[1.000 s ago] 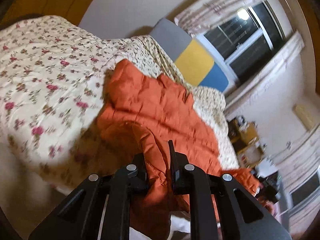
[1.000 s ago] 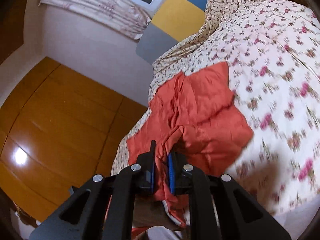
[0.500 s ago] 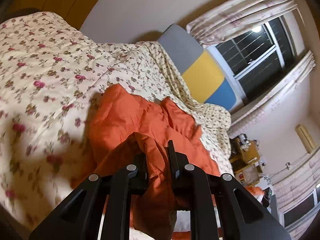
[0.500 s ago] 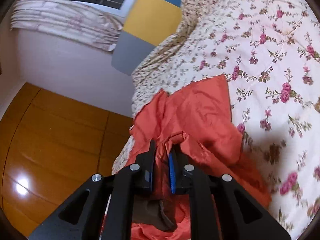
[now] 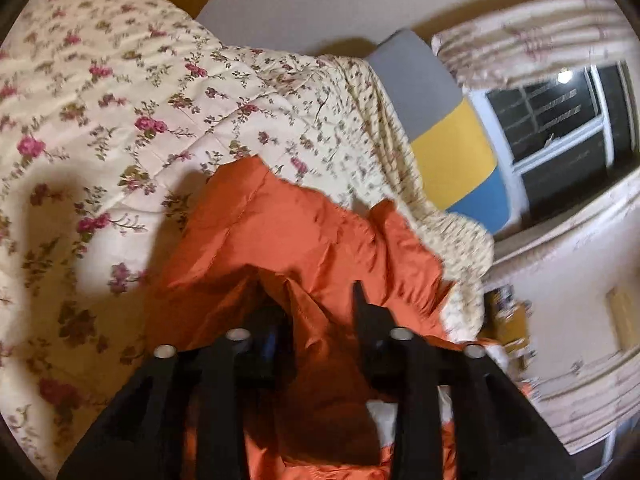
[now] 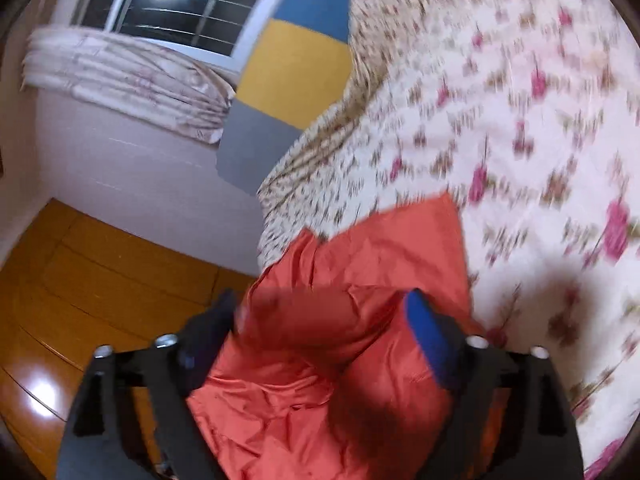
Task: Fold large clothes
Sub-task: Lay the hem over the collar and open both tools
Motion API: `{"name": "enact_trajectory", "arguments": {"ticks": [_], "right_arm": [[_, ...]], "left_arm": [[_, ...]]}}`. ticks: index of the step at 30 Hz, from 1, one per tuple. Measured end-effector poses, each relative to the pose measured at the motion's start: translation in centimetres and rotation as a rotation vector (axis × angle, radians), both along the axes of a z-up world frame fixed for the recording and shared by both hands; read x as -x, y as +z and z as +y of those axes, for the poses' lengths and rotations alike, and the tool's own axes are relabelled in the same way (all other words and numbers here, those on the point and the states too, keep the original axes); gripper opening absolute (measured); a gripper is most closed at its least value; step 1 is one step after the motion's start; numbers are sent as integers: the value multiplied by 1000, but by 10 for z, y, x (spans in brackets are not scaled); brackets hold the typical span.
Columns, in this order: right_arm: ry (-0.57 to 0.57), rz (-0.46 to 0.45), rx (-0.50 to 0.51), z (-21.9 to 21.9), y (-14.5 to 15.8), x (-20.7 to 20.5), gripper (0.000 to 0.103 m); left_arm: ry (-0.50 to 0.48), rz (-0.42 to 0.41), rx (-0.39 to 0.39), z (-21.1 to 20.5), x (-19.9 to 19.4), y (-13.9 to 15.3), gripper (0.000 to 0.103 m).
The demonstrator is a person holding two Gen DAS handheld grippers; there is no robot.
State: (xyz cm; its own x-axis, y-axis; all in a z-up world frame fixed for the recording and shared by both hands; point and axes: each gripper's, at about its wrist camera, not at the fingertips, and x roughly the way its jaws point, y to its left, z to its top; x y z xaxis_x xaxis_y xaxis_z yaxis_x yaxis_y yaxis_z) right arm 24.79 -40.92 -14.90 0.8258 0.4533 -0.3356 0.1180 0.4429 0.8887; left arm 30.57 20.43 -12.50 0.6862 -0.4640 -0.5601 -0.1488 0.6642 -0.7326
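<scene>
Both grippers have spread their jaws since half a second ago, when each was pinched tight on a fold of the orange jacket. Now the right gripper (image 6: 324, 312) stands wide open, its blue-padded fingers (image 6: 426, 340) well apart with jacket (image 6: 360, 280) cloth bunched loosely between them and nothing clamped. On the other side, the left gripper (image 5: 316, 312) is parted about halfway; a ridge of the jacket (image 5: 304, 240) rises in the gap, and whether either finger touches it I cannot tell. Both tools point down and forward across the bed, tilted, close above the cloth.

Most of the jacket lies crumpled on the flowered quilt (image 5: 120, 120), with its near part hanging over the bed's edge toward the grippers. Past its far hem the quilt runs on bare up to the grey, yellow and blue headboard (image 5: 448, 128). Left of the right gripper the bed ends above a wooden floor (image 6: 100, 280). A dark window (image 5: 560, 120) with a gathered curtain (image 6: 128, 68) sits beyond. No writing is readable.
</scene>
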Motion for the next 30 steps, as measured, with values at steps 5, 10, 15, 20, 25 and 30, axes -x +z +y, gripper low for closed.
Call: {"name": "enact_trajectory", "arguments": {"ticks": [5, 10, 15, 20, 25, 30], "right_arm": [[29, -20, 217, 2, 15, 18, 101], [145, 93, 359, 15, -3, 17, 101], [232, 201, 286, 22, -37, 1, 101], [285, 189, 296, 35, -35, -2, 101], [329, 169, 340, 44, -35, 4, 100], [313, 166, 344, 48, -34, 6, 87]], "left_arm": [[97, -160, 18, 20, 25, 12, 90], [132, -246, -101, 35, 68, 15, 99], [-32, -194, -232, 18, 76, -9, 99], [-103, -98, -210, 3, 55, -37, 99], [6, -197, -62, 25, 78, -27, 99], [-214, -185, -257, -14, 76, -22, 99]]}}
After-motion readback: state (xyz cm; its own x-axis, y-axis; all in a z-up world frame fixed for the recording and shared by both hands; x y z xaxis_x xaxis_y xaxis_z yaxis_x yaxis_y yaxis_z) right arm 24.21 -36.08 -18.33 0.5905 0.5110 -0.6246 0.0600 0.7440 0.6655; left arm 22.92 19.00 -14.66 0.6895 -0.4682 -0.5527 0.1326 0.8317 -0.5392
